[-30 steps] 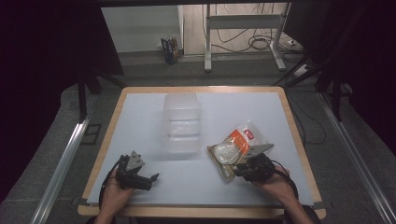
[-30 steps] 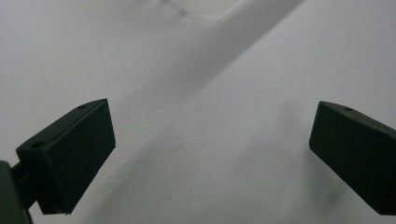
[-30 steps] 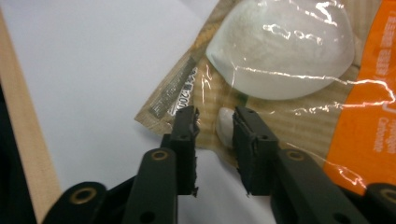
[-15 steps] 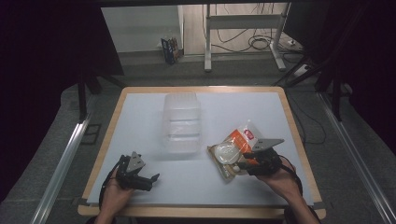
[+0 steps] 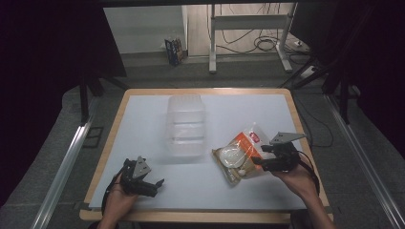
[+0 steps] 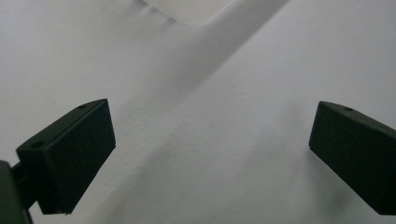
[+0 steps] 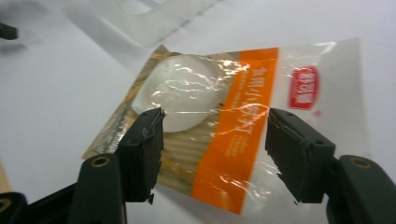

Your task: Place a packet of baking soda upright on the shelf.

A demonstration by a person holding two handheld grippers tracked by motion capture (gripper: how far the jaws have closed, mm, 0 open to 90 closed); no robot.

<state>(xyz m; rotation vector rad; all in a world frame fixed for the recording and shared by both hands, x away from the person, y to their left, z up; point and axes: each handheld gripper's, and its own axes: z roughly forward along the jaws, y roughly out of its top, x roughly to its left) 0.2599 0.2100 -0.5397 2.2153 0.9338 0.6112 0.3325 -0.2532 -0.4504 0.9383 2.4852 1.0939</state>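
A clear snack bag (image 5: 239, 153) with an orange band and a white round piece inside lies flat on the white table top, right of centre. My right gripper (image 5: 258, 155) hovers at its right edge, pointing left. In the right gripper view the bag (image 7: 219, 107) lies past the two black pads (image 7: 144, 149), which stand apart and do not touch it. These jaws have just been opening, and I see nothing pinched between them. My left gripper (image 5: 155, 186) rests near the front left edge. Its jaws stand wide open over bare white surface (image 6: 212, 154).
A clear plastic lidded container (image 5: 186, 125) stands mid-table, left of the bag; its corner (image 6: 187, 7) appears in the left gripper view. The table's wooden rim (image 5: 200, 90) frames the white mat. Beyond lie floor, cables and metal stand legs (image 5: 212, 57).
My right gripper has drawn back to the right and lifted a little, and its jaws have spread wider. The bag stays on the table. The left gripper has not moved.
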